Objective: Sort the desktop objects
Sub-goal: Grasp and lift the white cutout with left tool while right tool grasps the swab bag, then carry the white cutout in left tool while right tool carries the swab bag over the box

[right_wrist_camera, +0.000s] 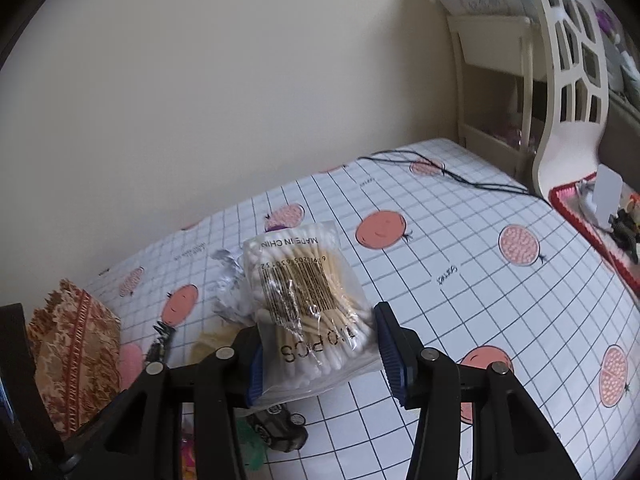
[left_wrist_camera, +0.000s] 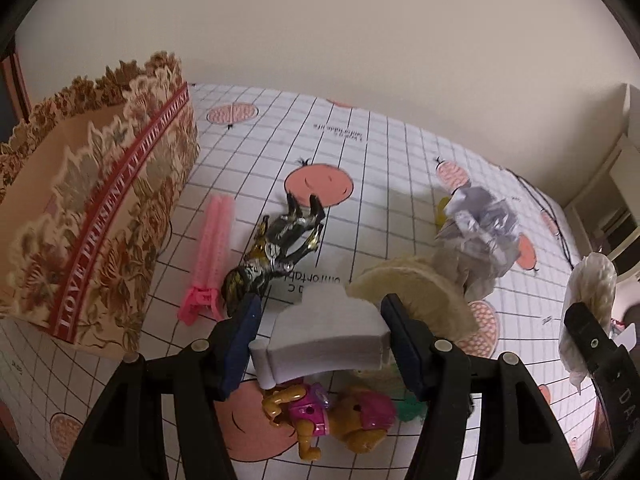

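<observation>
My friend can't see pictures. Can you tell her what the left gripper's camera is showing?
The left gripper holds a white foam block above a checked tablecloth printed with pink fruit. Below lie a pink comb, a dark toy figure, a pink and orange toy and crumpled foil. A flowery box stands on the left.

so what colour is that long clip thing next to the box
Pink clip; clearest in the left wrist view.

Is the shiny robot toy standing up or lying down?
Lying down. The black and gold robot toy is flat on the checked tablecloth, legs pointing toward the far wall, beside the pink hair roller.
</observation>
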`<move>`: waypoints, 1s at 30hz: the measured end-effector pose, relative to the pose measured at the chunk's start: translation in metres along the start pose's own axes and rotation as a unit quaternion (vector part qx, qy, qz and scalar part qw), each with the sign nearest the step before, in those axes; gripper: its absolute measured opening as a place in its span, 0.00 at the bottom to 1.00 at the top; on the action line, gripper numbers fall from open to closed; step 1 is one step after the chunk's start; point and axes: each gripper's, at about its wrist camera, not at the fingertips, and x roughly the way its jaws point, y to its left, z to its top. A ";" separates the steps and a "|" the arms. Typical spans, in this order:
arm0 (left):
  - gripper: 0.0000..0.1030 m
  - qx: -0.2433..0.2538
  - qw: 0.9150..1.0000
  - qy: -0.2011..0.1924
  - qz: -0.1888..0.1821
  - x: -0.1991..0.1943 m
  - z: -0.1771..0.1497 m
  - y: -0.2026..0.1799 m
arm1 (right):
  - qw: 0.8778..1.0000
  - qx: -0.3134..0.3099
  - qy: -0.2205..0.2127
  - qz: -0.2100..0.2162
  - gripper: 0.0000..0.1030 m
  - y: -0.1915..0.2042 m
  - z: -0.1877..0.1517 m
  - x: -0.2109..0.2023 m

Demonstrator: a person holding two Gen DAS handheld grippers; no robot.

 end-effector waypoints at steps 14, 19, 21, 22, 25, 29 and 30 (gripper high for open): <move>0.62 -0.005 0.999 -0.035 -0.020 -0.044 0.013 -0.003 | 1.000 0.005 -0.025 0.011 0.49 0.003 0.012 -0.033; 0.62 -0.010 0.998 -0.048 -0.026 -0.060 0.018 -0.002 | 0.999 0.003 -0.035 0.016 0.49 0.005 0.017 -0.045; 0.62 -0.009 0.998 -0.056 -0.030 -0.066 0.019 -0.003 | 0.999 0.001 -0.039 0.018 0.49 0.005 0.019 -0.050; 0.62 -0.010 0.998 -0.059 -0.029 -0.068 0.020 -0.002 | 0.999 -0.001 -0.042 0.017 0.49 0.006 0.020 -0.053; 0.62 -0.014 0.997 -0.064 -0.037 -0.077 0.021 -0.001 | 0.999 0.000 -0.045 0.019 0.49 0.005 0.023 -0.058; 0.62 -0.018 0.996 -0.076 -0.042 -0.089 0.024 -0.001 | 0.999 -0.002 -0.049 0.021 0.49 0.007 0.025 -0.065; 0.62 -0.019 0.996 -0.079 -0.043 -0.092 0.024 0.000 | 0.999 -0.004 -0.050 0.022 0.49 0.008 0.025 -0.067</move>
